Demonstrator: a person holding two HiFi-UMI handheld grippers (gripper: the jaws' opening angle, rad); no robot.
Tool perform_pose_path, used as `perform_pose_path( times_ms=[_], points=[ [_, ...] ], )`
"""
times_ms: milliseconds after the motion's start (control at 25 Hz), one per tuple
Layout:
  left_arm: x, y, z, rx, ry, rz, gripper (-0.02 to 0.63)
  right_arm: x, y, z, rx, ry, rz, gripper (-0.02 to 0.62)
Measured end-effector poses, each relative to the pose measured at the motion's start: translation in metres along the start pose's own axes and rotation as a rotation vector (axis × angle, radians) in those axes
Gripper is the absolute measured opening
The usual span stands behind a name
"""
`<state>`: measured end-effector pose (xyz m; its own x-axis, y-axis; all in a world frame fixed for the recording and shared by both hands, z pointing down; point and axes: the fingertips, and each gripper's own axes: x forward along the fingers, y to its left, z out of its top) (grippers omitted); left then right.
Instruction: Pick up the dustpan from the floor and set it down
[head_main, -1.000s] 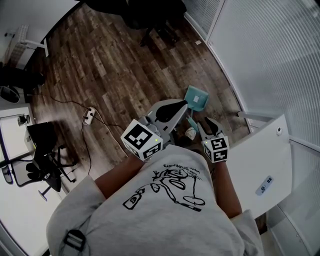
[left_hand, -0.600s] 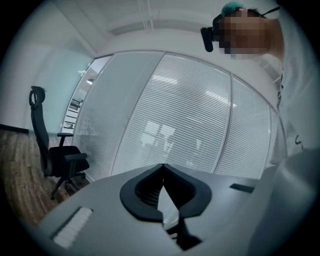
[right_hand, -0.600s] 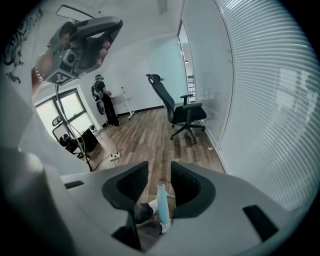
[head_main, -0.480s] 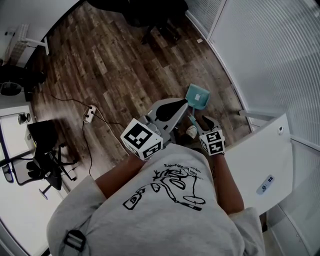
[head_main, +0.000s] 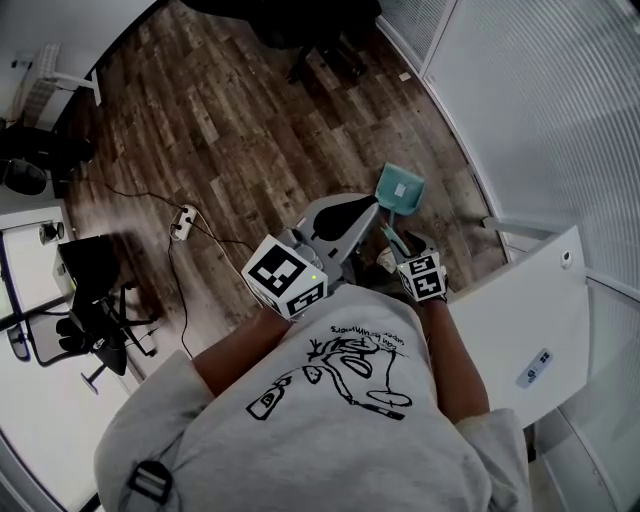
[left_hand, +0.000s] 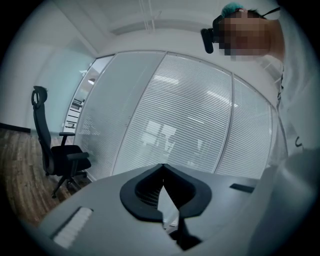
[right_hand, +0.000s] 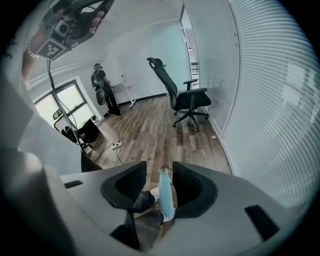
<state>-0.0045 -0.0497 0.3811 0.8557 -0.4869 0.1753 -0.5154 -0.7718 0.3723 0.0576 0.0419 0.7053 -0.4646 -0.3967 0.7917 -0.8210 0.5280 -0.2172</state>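
The person wears a light grey short-sleeved T-shirt (head_main: 330, 430) with a black line drawing (head_main: 345, 368) across its middle and a line of handwritten lettering (head_main: 362, 337) above it. A dark strap with a black buckle (head_main: 148, 480) lies on the shirt's near left. In the left gripper view, a black camera (left_hand: 209, 36) sits on the head, with something teal (left_hand: 232, 8) above it. The left gripper (head_main: 362, 208) has a pale grey shell, black fingers (left_hand: 145, 187) and a white cube (head_main: 285, 277) with black square markers and a small green light.
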Motion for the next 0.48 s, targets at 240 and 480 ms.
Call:
perform_pose_path(
  times_ms=[240,480],
  points=[
    [-0.006,0.002,-0.001,-0.002,0.002,0.014,0.002,0.013,-0.002,-0.018,-0.007,0.041,0.001,0.135],
    [-0.009,0.006,-0.004,-0.005,0.009,0.031,0.002,0.027,-0.005,-0.030,-0.023,0.076,0.011,0.143]
  ],
)
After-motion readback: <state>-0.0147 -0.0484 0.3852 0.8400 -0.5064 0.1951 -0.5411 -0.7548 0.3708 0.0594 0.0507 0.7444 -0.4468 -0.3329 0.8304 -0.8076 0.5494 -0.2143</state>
